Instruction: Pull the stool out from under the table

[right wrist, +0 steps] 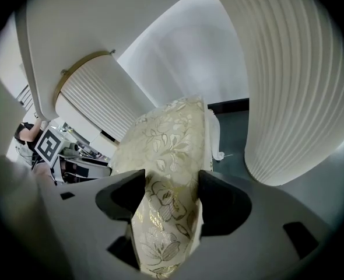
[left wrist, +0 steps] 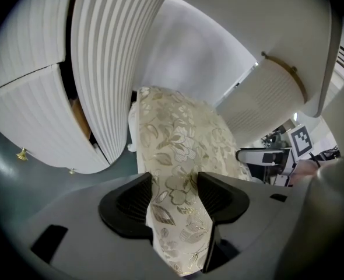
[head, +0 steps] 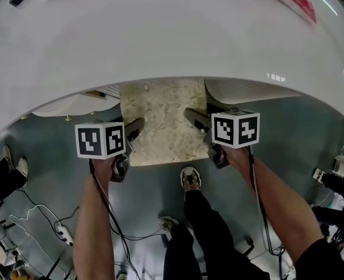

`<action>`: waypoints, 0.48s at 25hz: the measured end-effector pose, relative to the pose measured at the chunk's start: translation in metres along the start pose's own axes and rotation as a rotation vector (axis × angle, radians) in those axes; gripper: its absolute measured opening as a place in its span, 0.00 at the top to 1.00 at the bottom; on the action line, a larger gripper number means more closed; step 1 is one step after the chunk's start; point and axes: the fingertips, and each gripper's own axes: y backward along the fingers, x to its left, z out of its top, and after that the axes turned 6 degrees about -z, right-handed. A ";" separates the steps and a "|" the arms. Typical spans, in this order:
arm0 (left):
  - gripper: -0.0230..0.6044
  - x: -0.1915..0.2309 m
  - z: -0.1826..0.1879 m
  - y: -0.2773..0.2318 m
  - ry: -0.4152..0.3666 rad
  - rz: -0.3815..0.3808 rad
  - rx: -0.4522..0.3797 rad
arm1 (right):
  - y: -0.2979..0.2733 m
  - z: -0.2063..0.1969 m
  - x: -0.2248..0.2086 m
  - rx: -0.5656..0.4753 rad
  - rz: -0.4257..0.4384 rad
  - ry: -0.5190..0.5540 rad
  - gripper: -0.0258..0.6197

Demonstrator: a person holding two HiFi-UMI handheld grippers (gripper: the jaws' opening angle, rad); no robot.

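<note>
While clamping the floral stool [head: 163, 121] by its two side edges with left tool [left wrist: 175, 191] and right tool [right wrist: 171, 194], poised to pull. Seat half tucked under white table [head: 172, 39]. Next, likely: drawing both back evenly, away from table.

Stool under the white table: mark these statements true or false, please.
1. The stool has a cream seat with a gold floral pattern. True.
2. The stool stands fully clear of the table. False: its far part is under the table's edge.
3. The left tongs are clamped on the seat's edge. True.
4. The right tongs are empty. False: they grip the seat's opposite edge.
</note>
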 end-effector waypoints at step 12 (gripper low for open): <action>0.57 -0.006 -0.005 0.007 0.053 -0.002 -0.012 | 0.008 0.009 0.006 0.010 -0.012 0.050 0.52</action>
